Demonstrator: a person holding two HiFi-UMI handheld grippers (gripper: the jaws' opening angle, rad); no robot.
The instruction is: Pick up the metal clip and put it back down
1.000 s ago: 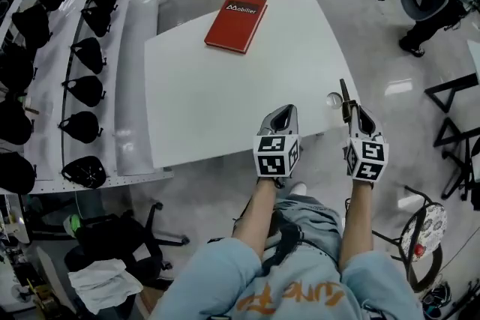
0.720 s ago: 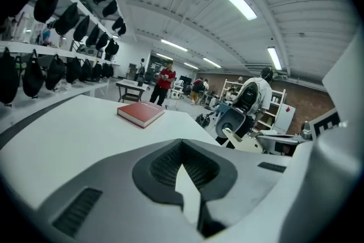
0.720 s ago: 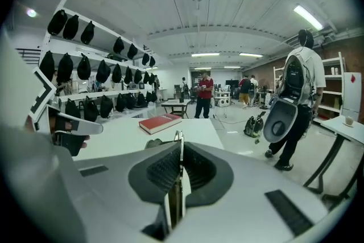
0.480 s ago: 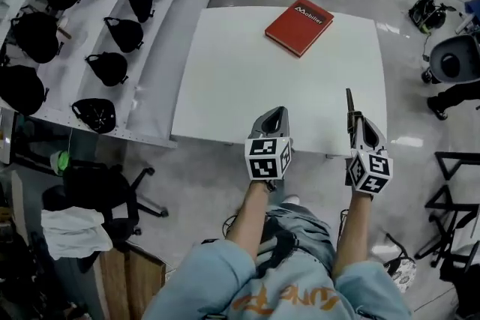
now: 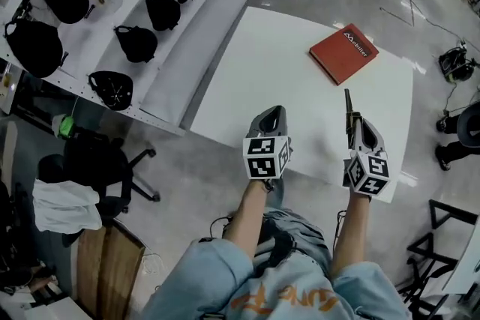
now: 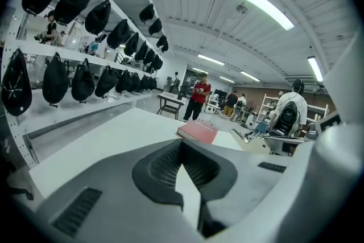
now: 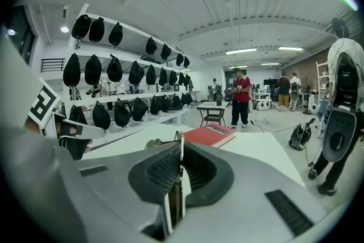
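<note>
A thin dark metal clip sticks forward out of my right gripper, which is shut on it above the near edge of the white table. In the right gripper view the clip stands edge-on, pinched between the pads. My left gripper hovers beside it to the left, over the same table edge, with its jaw tips together and nothing in them. Its own view shows only a narrow wedge between the pads at the left gripper.
A red book lies at the table's far side. White shelves with several black caps run along the left. A black office chair stands at the lower left. A person in a red shirt stands far behind the table.
The head view has swung, so the table and book sit further right and turned in the picture. Both grippers keep the same pose, the right one still holding the clip.
</note>
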